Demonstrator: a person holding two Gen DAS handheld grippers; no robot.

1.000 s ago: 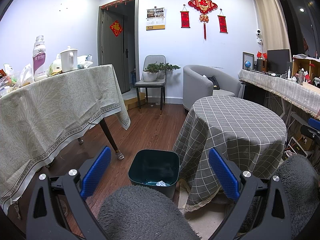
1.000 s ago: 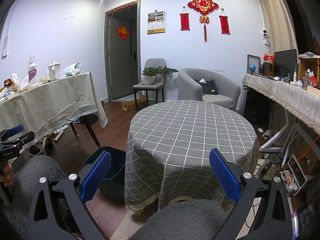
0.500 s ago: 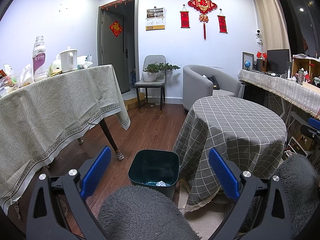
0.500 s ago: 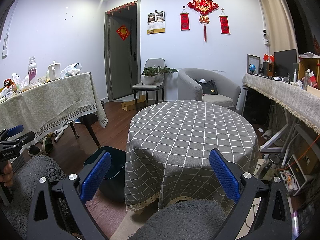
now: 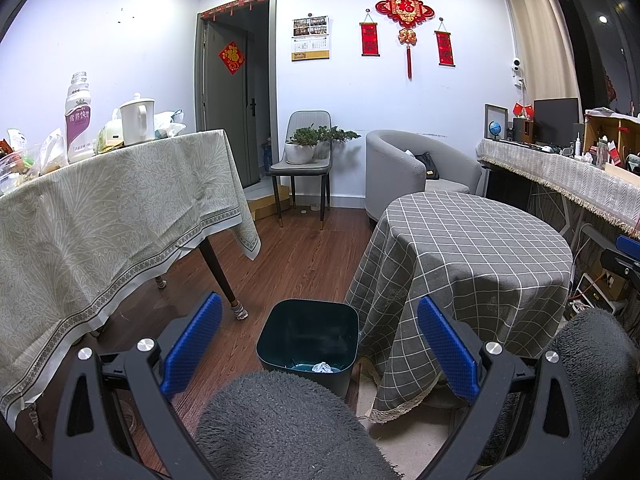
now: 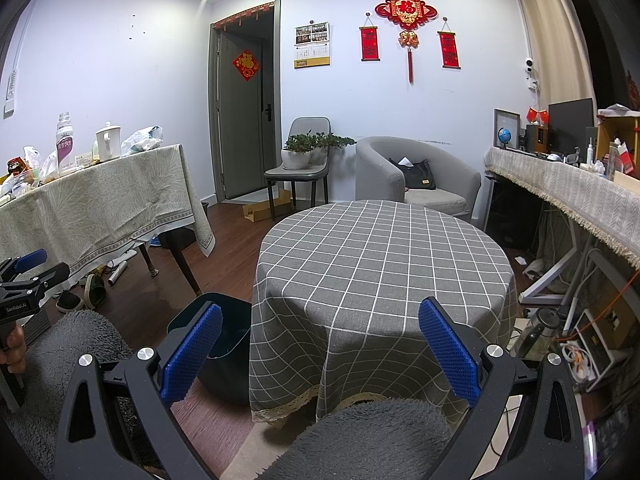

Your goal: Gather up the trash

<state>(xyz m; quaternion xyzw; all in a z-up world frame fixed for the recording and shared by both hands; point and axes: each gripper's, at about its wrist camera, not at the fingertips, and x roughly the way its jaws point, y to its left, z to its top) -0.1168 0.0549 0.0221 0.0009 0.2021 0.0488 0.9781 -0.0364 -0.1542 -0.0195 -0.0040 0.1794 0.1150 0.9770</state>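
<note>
On the left, the long table with pale green cloth [image 5: 120, 208] carries bottles and bags. The left gripper [image 5: 318, 344] is wide open and empty above the dark green plastic bin [image 5: 308, 336], where one crumpled white paper [image 5: 322, 368] already lies. The round grey checked table [image 6: 380, 248] looks bare, and the right gripper [image 6: 320, 352] is also wide open and empty, so I judge the collecting is nearly finished

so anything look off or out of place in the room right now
Mostly the floor under the long table: loose slippers and a white tube-like item lie scattered there. The round table looks bare, and the bin stands upright with a crumpled scrap inside. Both grippers are open and empty.
</note>
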